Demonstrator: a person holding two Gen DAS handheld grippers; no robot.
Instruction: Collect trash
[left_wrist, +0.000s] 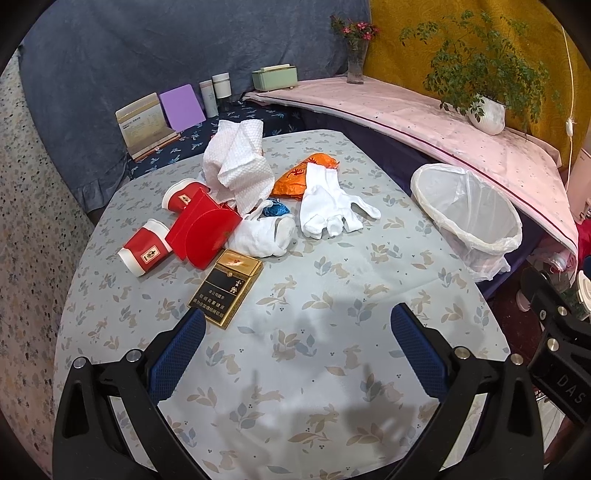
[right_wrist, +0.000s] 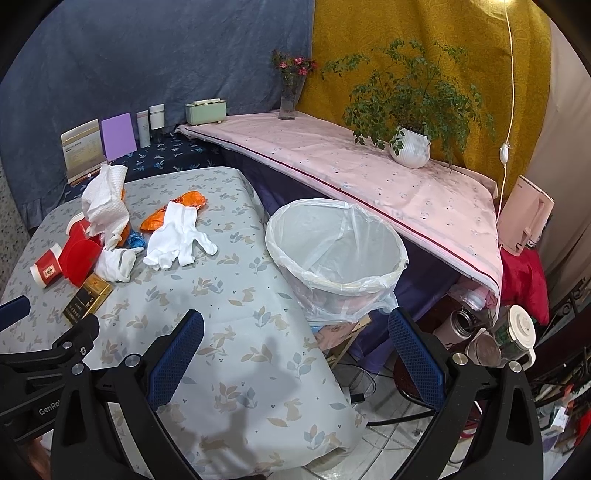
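Trash lies on the rabbit-print tablecloth (left_wrist: 303, 369): a black-and-gold cigarette pack (left_wrist: 225, 288), a red box (left_wrist: 201, 230), two red-and-white paper cups (left_wrist: 146, 253), a crumpled white paper towel (left_wrist: 236, 166), a white glove (left_wrist: 328, 203), an orange wrapper (left_wrist: 295, 177) and a balled white cloth (left_wrist: 266, 230). A white bag-lined bin (right_wrist: 334, 254) stands at the table's right edge. My left gripper (left_wrist: 297, 325) is open just short of the cigarette pack, holding nothing. My right gripper (right_wrist: 295, 332) is open over the table's right edge, near the bin, and is also empty.
A pink-covered shelf (right_wrist: 369, 173) runs behind the bin with a potted plant (right_wrist: 410, 147), a flower vase (right_wrist: 290, 99) and a green box (right_wrist: 205, 109). Bottles, a purple card and a booklet stand at the back left. Flasks and clutter sit on the floor at right.
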